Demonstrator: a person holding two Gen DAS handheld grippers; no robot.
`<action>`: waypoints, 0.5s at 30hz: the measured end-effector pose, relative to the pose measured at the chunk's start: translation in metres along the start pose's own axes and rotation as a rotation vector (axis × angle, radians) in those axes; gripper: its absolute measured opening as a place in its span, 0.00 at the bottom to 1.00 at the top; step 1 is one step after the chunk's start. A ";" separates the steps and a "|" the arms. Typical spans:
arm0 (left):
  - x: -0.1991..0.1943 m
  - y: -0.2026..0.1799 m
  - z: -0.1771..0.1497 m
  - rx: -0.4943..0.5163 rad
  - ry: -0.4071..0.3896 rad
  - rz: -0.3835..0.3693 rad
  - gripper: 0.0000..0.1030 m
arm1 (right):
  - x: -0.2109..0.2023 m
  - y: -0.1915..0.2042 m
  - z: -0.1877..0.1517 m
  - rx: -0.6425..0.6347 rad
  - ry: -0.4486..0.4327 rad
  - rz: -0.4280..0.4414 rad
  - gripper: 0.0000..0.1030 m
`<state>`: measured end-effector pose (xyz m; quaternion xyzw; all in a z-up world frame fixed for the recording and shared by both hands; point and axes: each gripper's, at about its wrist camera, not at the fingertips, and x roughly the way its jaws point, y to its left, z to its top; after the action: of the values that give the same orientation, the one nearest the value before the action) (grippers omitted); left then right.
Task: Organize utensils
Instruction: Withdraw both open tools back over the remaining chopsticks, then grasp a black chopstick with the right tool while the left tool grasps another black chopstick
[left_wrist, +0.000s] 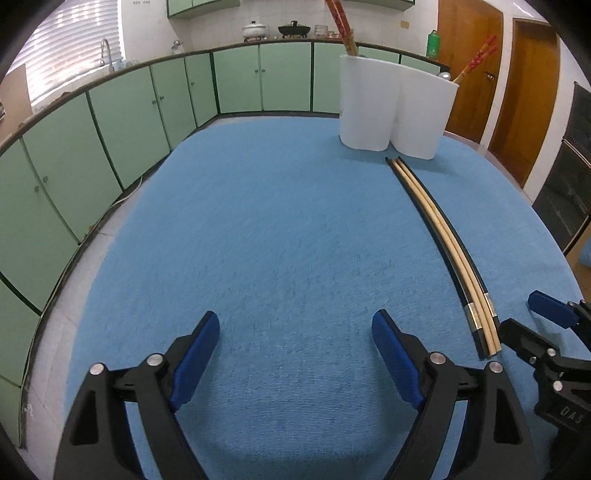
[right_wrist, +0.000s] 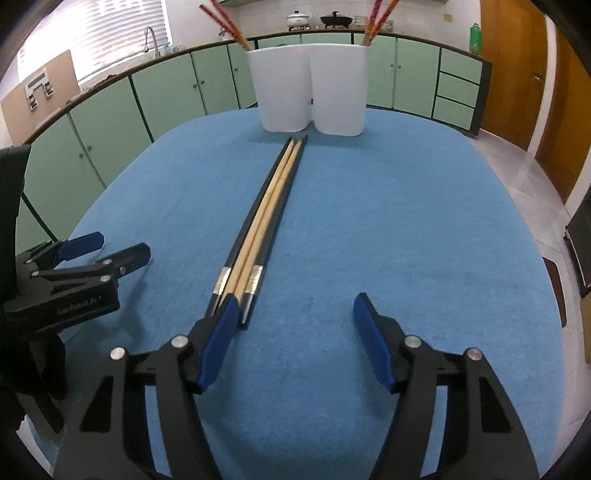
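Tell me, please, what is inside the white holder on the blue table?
The white holder has two compartments; a pair of red-topped chopsticks stands in each. Their lower parts and anything lower inside are hidden by its walls.

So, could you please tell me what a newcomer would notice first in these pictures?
Four long chopsticks, two pale between two black, lie bundled on the blue tablecloth, pointing at a white twin holder with red chopsticks. The open right gripper has one of its fingers at their near ends.
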<state>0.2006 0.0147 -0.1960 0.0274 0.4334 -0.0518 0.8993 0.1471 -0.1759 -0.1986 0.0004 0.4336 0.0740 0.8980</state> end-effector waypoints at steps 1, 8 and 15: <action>0.000 0.000 0.000 0.001 0.003 -0.001 0.81 | 0.000 0.001 0.001 -0.001 0.001 -0.003 0.61; 0.001 0.000 -0.001 0.000 0.010 0.000 0.81 | -0.003 -0.007 0.000 -0.007 0.000 -0.078 0.59; 0.001 0.000 -0.001 0.007 0.008 0.006 0.81 | -0.012 -0.012 -0.013 0.015 0.015 0.040 0.50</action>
<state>0.2004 0.0145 -0.1974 0.0318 0.4369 -0.0505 0.8975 0.1311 -0.1898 -0.1986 0.0152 0.4406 0.0889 0.8931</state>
